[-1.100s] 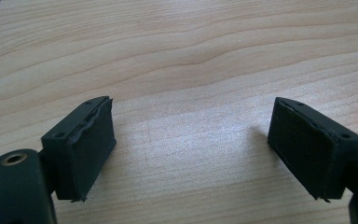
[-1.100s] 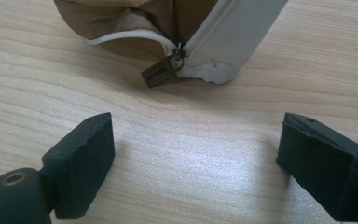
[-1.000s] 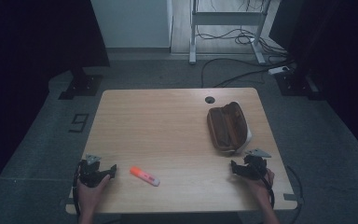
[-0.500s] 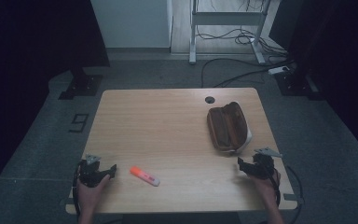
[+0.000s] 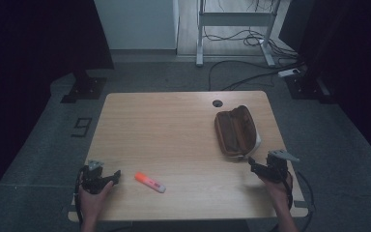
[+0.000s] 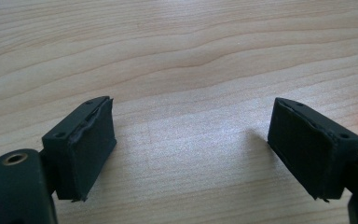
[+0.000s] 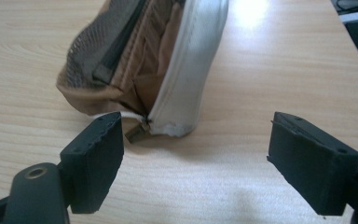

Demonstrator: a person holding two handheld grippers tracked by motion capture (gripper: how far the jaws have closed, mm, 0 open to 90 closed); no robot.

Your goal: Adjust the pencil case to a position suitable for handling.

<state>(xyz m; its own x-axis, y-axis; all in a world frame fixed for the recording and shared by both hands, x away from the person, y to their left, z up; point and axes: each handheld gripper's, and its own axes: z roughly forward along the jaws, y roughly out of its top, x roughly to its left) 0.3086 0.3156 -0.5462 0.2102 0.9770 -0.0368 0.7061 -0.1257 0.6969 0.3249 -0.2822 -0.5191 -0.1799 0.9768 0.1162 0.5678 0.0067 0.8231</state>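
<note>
Wooden table mostly bare through the middle and left, with a brown pencil case lying unzipped near the right edge, mesh pocket and pale lining showing, contents not discernible. Orange highlighter flat near the front edge, just beside the left gripper, jaws spread over bare wood. Right gripper likewise spread, just short of the case's zipper pull.

Counter: pouch at 3 o'clock; marker at 7 o'clock, well apart from pouch
</note>
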